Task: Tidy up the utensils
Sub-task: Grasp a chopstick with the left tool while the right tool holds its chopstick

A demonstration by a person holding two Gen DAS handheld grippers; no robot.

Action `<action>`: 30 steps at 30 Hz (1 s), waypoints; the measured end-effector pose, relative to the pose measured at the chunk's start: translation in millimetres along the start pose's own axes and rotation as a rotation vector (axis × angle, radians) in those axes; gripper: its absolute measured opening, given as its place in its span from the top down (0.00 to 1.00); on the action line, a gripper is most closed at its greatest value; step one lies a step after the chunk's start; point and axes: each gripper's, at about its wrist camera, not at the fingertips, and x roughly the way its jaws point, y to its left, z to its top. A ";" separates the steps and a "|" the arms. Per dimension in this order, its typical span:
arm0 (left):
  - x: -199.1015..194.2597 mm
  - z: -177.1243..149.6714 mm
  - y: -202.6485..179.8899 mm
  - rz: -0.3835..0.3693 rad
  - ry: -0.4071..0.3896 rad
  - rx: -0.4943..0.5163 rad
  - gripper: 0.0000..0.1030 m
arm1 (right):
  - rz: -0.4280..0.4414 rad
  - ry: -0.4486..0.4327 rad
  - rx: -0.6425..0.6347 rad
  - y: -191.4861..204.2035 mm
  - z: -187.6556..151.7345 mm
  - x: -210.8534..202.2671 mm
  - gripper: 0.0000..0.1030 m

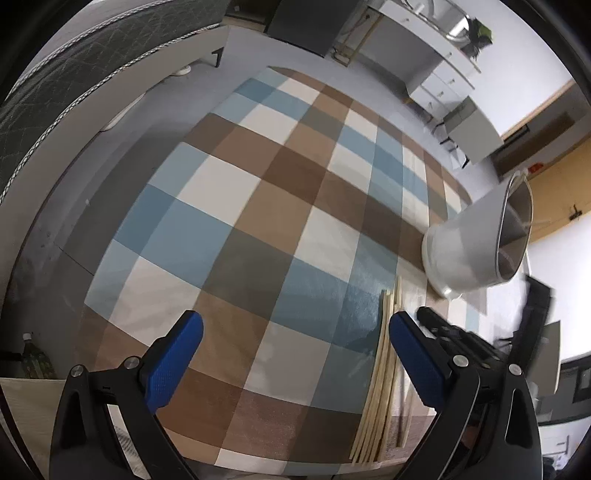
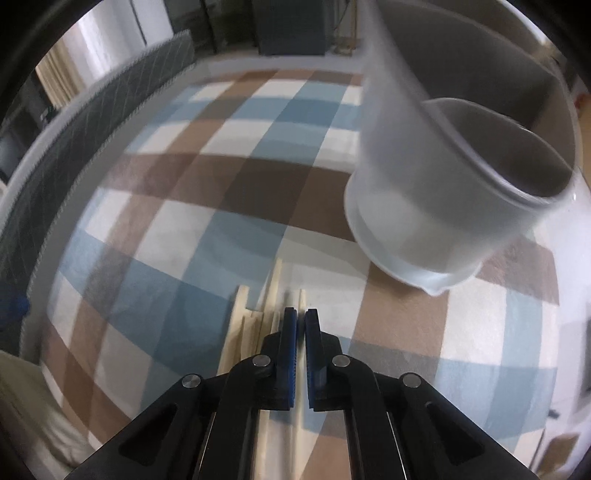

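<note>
Several pale wooden chopsticks (image 1: 380, 380) lie in a bundle on the checked cloth, in the left wrist view at lower right. My left gripper (image 1: 295, 354) is open and empty, just left of them. A white utensil holder (image 1: 476, 240) with an inner divider stands beyond the sticks at the right. In the right wrist view my right gripper (image 2: 301, 332) is shut, low over the chopsticks (image 2: 255, 325); whether it pinches one I cannot tell. The holder (image 2: 443, 184) stands ahead to the right. The right gripper also shows in the left wrist view (image 1: 458, 339).
The table wears a blue, brown and white checked cloth (image 1: 258, 221). A dark quilted sofa (image 1: 74, 92) runs along the left. White cabinets (image 1: 443, 74) and a dark box (image 1: 306, 22) stand at the far side.
</note>
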 end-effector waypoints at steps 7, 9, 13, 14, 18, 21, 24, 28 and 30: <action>23.1 -19.8 -26.9 0.032 0.061 0.126 0.05 | 0.120 -0.115 0.195 -42.1 -21.1 -40.3 0.97; 36.7 -28.2 -36.7 0.035 0.116 0.170 0.05 | 0.164 -0.150 0.262 -56.9 -26.1 -50.2 0.97; 62.9 -46.5 -50.8 0.104 0.182 0.244 0.05 | 0.200 -0.203 0.345 -78.5 -36.7 -63.9 0.97; 65.9 -49.0 -52.2 0.113 0.191 0.250 0.05 | 0.205 -0.209 0.354 -81.8 -38.7 -65.5 0.97; 71.6 -55.0 -56.7 0.141 0.202 0.255 0.05 | 0.228 -0.252 0.386 -97.1 -46.3 -80.9 0.97; 72.5 -58.8 -60.7 0.173 0.198 0.265 0.05 | 0.241 -0.281 0.398 -102.7 -48.5 -88.8 0.97; 73.0 -64.4 -65.4 0.203 0.187 0.280 0.05 | 0.251 -0.297 0.396 -105.9 -51.5 -98.3 0.97; 70.9 -69.8 -65.3 0.206 0.171 0.278 0.07 | 0.208 -0.317 0.328 -99.3 -52.9 -105.2 0.97; 67.4 -70.1 -63.2 0.201 0.161 0.274 0.10 | 0.206 -0.324 0.314 -99.3 -53.6 -107.7 0.97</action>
